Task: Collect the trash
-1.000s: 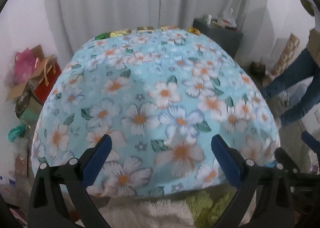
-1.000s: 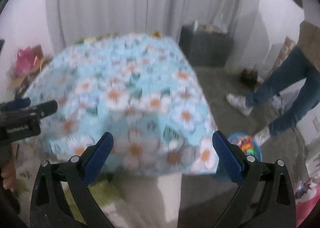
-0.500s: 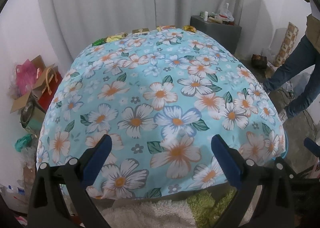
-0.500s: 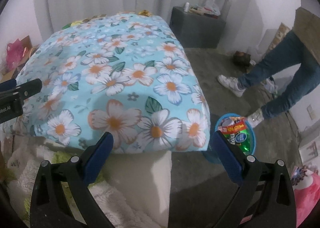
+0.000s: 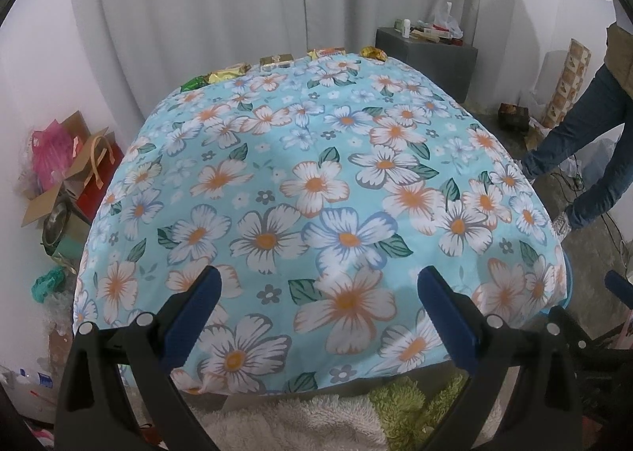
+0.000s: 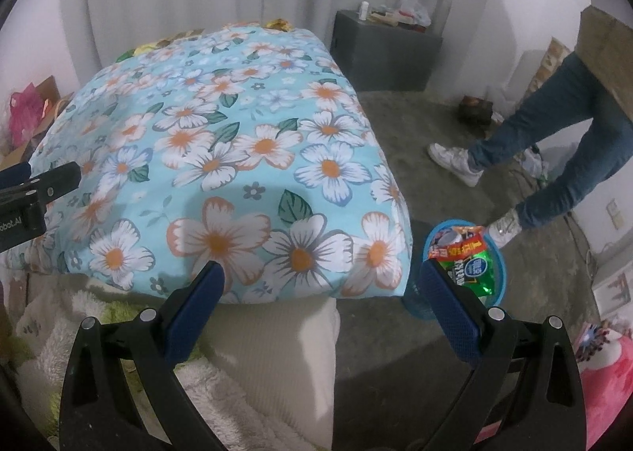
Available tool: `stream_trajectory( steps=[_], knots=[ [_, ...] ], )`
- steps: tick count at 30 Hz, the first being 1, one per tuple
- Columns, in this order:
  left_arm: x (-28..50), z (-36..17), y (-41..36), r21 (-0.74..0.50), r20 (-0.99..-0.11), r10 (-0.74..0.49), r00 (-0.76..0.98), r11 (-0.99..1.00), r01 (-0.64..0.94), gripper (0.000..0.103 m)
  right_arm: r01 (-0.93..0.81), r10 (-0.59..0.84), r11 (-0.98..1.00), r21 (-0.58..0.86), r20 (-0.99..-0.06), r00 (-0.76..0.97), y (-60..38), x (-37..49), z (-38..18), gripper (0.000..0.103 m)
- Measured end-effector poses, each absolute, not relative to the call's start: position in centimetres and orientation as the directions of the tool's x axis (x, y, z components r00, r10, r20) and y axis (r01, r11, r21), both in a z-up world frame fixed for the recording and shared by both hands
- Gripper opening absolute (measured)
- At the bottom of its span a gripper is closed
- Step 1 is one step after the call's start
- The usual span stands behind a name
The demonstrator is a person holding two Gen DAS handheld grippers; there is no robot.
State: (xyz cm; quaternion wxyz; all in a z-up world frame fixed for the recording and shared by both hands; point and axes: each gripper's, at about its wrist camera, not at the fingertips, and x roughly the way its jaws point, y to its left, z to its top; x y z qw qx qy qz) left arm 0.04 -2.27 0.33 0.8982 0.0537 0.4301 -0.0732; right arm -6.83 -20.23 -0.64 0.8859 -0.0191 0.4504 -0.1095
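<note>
Several snack wrappers (image 5: 277, 65) lie in a row along the far edge of a table under a blue floral cloth (image 5: 316, 182); they also show in the right wrist view (image 6: 277, 23). A blue bin (image 6: 467, 265) with wrappers in it stands on the floor by the table's near right corner. My left gripper (image 5: 316, 292) is open and empty over the near edge of the cloth. My right gripper (image 6: 320, 288) is open and empty, over the near right corner, with the bin just beyond its right finger.
A person in jeans (image 6: 554, 150) stands on the floor at the right. A grey cabinet (image 6: 383, 51) with clutter stands by the curtain. Bags and boxes (image 5: 71, 174) pile at the left. A fluffy rug (image 5: 316, 423) lies below the table.
Both views have steadied. The right gripper has swung right and down, bringing the blue bin into view. The left gripper has barely moved.
</note>
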Motion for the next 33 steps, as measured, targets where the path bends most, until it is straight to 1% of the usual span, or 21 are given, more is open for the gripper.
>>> stream_trajectory(
  steps=[33],
  knots=[
    [-0.05,0.18,-2.31,0.037,-0.784,-0.082,0.615,0.983,0.178,0.097,0.168,-0.209,0.976,-0.136,-0.797,0.567,-20.17,-6.87,-0.73,0.095]
  ],
)
